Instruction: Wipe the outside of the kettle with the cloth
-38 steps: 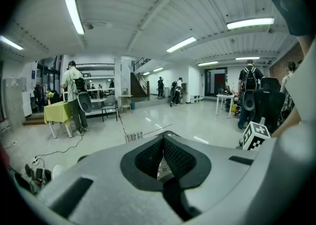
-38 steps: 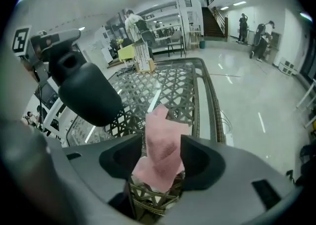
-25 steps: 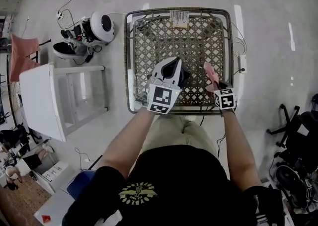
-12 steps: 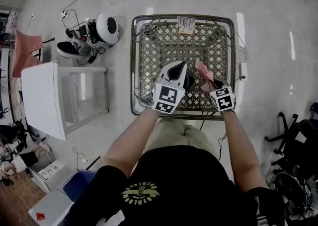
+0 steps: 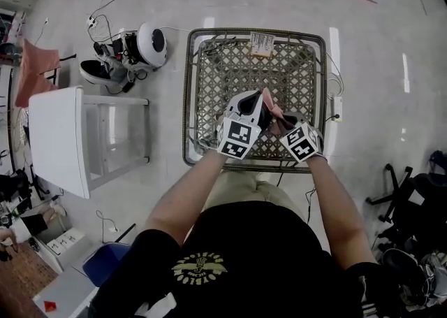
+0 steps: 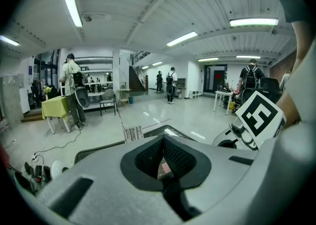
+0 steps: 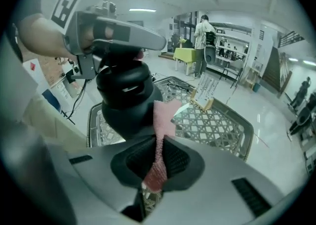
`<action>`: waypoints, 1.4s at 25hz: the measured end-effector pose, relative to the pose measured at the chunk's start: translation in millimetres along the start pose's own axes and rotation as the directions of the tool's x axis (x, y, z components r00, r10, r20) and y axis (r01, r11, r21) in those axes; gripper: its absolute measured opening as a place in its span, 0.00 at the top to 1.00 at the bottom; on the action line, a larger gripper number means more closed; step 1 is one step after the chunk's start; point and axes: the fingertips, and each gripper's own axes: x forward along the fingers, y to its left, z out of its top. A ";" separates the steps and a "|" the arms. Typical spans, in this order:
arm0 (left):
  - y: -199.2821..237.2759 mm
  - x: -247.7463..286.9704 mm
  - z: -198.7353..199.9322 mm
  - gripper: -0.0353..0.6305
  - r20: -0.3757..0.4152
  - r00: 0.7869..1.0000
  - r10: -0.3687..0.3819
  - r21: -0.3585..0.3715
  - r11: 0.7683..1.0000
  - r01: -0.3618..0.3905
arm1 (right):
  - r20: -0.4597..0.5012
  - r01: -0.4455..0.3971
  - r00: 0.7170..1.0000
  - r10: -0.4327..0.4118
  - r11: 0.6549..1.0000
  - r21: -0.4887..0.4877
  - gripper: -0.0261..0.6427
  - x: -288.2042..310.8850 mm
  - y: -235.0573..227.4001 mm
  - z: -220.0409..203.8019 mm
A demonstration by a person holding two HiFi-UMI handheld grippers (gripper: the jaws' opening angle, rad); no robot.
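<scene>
1. The right hand-held gripper [image 7: 159, 146] had its jaws clamped almost together on a pink cloth [image 7: 162, 112]. The cloth stuck up past the pads and lay against the kettle's side.
2. The black kettle [image 7: 126, 95] was up off the counter, hanging right under the left hand-held gripper [image 5: 251, 100] and just beside the right one.
3. The left hand-held gripper's jaws were closed to a thin slit on the kettle's top. The exact grip spot was hidden under the jaws.
4. Both were held over the near half of the lattice-top counter [image 5: 230, 65], close in front of the person.
5. A striped paper card [image 5: 261, 42] stood at the counter's far edge.
6. A white shelf unit [image 5: 70, 135] stood on the floor to the left. A round white device [image 5: 150, 42] with cables sat beyond it.
7. Far down the hall, a person [image 6: 71, 90] stood by a yellow-covered table [image 6: 55, 106].
</scene>
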 end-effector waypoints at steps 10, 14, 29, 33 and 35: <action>0.2 1.9 -1.6 0.94 -0.013 1.000 -0.020 0.007 1.000 0.020 | -0.018 -0.152 0.988 0.152 0.988 0.014 0.92 -10.8 70.0 -6.1; -0.9 3.4 -3.3 0.94 -0.031 0.999 -0.032 0.011 0.999 0.032 | -0.005 -0.224 0.975 0.224 0.974 -0.025 0.92 -7.5 105.3 9.4; -6.3 2.9 -0.8 0.94 -0.022 0.996 -0.083 0.009 0.996 0.083 | -0.021 -0.184 0.983 0.183 0.968 -0.168 0.92 -7.9 101.6 25.4; -6.8 4.0 -2.7 0.94 -0.022 0.996 -0.089 0.014 0.996 0.089 | -0.044 -0.150 0.988 0.145 0.980 -0.130 0.92 -6.2 85.1 14.4; -6.0 4.2 -1.7 0.94 -0.017 0.996 -0.090 0.020 0.996 0.090 | -0.048 -0.135 0.990 0.132 0.987 -0.084 0.92 -3.8 71.8 8.8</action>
